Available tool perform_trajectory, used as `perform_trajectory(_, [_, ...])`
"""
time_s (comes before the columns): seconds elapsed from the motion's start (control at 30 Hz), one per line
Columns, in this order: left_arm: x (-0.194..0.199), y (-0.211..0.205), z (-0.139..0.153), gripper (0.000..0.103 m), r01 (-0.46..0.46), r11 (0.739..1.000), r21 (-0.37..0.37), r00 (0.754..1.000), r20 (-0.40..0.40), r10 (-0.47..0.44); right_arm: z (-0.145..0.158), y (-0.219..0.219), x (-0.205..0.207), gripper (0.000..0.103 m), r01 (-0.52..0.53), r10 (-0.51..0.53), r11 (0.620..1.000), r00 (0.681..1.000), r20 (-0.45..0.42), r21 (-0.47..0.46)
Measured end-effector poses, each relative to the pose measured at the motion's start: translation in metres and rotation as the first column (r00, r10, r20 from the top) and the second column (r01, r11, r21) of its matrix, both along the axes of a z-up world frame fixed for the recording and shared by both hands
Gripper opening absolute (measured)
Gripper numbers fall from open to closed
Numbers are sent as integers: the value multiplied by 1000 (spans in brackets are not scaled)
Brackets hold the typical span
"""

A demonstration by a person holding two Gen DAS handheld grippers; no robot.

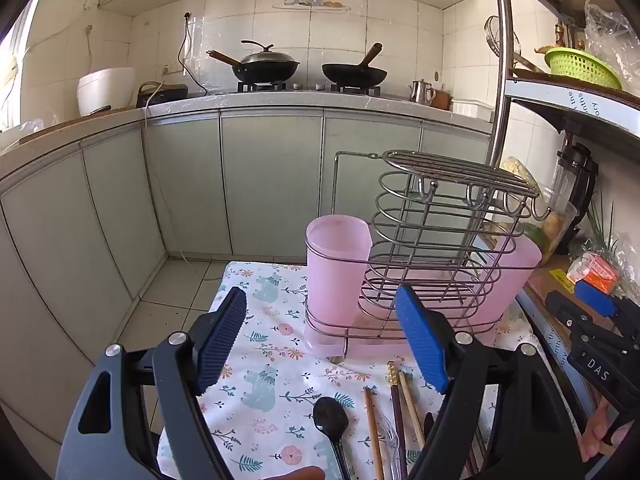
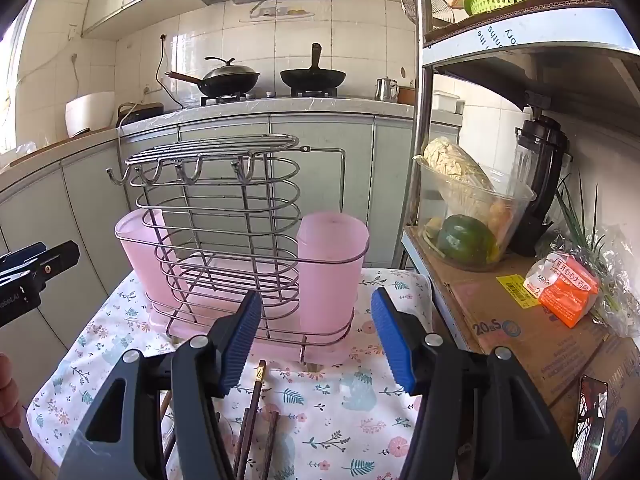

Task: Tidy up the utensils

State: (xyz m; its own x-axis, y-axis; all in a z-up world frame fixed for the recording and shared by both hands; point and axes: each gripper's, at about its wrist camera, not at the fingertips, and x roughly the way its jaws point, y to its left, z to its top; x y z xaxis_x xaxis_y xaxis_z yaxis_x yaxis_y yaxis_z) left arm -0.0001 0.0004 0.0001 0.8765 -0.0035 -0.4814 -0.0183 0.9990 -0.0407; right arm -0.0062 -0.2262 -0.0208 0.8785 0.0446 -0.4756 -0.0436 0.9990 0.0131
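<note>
The left gripper (image 1: 320, 340) was spread wide with nothing between its blue pads (image 1: 218, 340), hovering above a floral cloth (image 1: 264, 380) that covered a small table. Just below and ahead of it lay the utensils: a black spoon (image 1: 330, 420) with its bowl toward the rack, and to its right a loose row of chopsticks (image 1: 396, 396), light and dark ones side by side, with a clear plastic utensil (image 1: 390, 436) among them. The right-hand end of the row ran under the gripper's right finger and was hidden there.

The right gripper (image 2: 316, 340) was likewise released and empty, its pads (image 2: 394, 344) well apart. Between and below its fingers the dark chopsticks (image 2: 256, 400) lay on the cloth (image 2: 352, 400), pointing toward the rack.

Beyond both grippers stood the wire utensil rack (image 1: 432, 248) on a pink drip tray (image 1: 360, 346), near the far edge of the cloth. A pink cup (image 1: 338, 268) sat in each end of the rack; in the right wrist view the nearer cup (image 2: 332, 272) stood just ahead of the open fingers. Hooks (image 2: 188, 174) hung along the rack's top.

To the right stood a metal shelf (image 2: 520, 40) with a clear bowl of vegetables (image 2: 468, 220), a blender (image 2: 540, 184) and an orange carton (image 2: 564, 288). Behind, a counter (image 1: 280, 100) held two woks (image 1: 268, 66) on a stove.
</note>
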Motion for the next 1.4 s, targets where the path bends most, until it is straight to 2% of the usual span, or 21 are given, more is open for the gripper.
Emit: perform_trajectory(1.4, [0,-3,0,78,3,1000,2,1000,-7,-3,1,2,0,57,-1,1,1000,1000,-5,-10])
